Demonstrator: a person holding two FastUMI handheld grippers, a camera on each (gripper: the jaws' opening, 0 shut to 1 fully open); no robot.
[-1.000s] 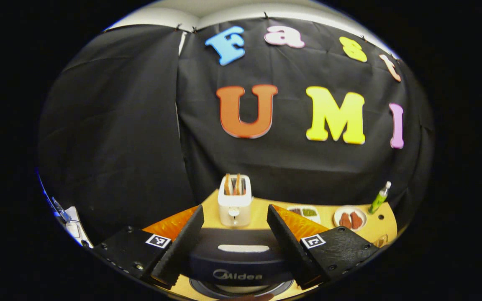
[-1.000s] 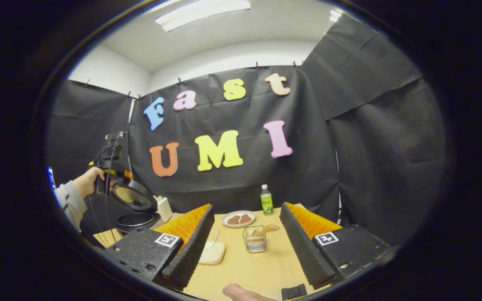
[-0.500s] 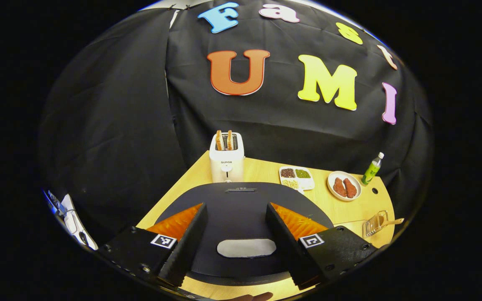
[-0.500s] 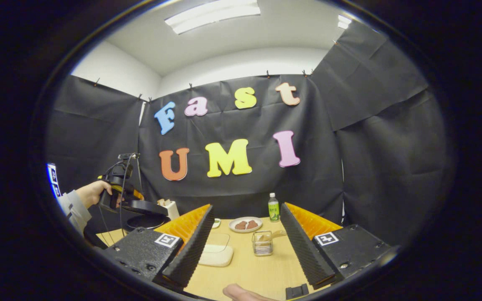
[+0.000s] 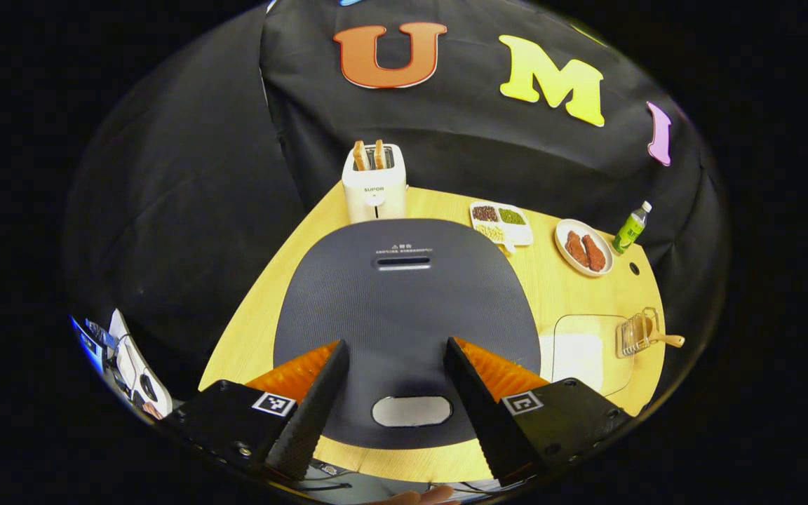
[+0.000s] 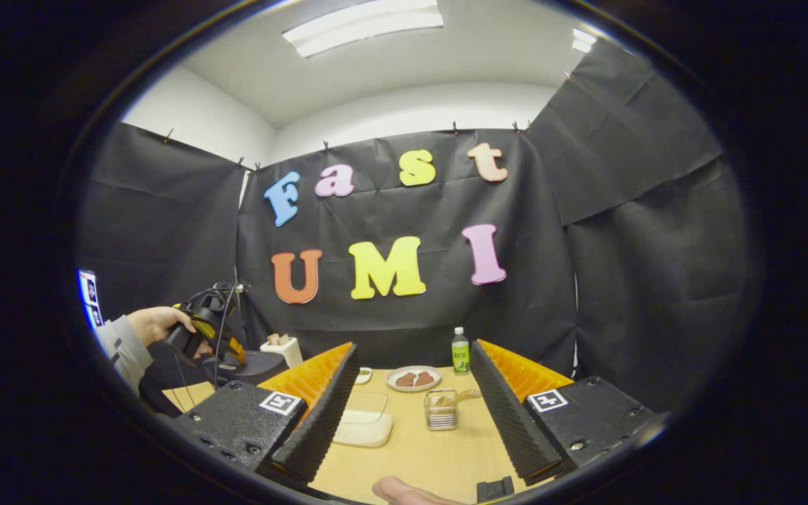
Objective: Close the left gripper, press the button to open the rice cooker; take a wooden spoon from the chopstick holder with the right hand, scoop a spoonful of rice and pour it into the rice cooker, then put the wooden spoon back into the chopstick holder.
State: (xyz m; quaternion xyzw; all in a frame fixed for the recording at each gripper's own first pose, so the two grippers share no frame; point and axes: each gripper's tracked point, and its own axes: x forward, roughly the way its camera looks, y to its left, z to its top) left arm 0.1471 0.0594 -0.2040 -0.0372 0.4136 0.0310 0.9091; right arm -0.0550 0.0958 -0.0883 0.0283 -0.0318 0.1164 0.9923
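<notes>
Left gripper: my jaws stand apart, empty, above the lid of the rice cooker, its pale button between them; lid down, so I judge the press not yet done.
Right gripper: wide open, empty, aimed at the chopstick holder, ready for the spoon.
Wooden spoon: one, in the holder at the bench edge.
Count: one toaster with two slices, one bottle, one plate.

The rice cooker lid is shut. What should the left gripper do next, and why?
Probably close the left gripper first. Its fingers stand apart above the rice cooker, whose lid is down, and the oval button shows between them. Shut fingers could then press it.
</notes>
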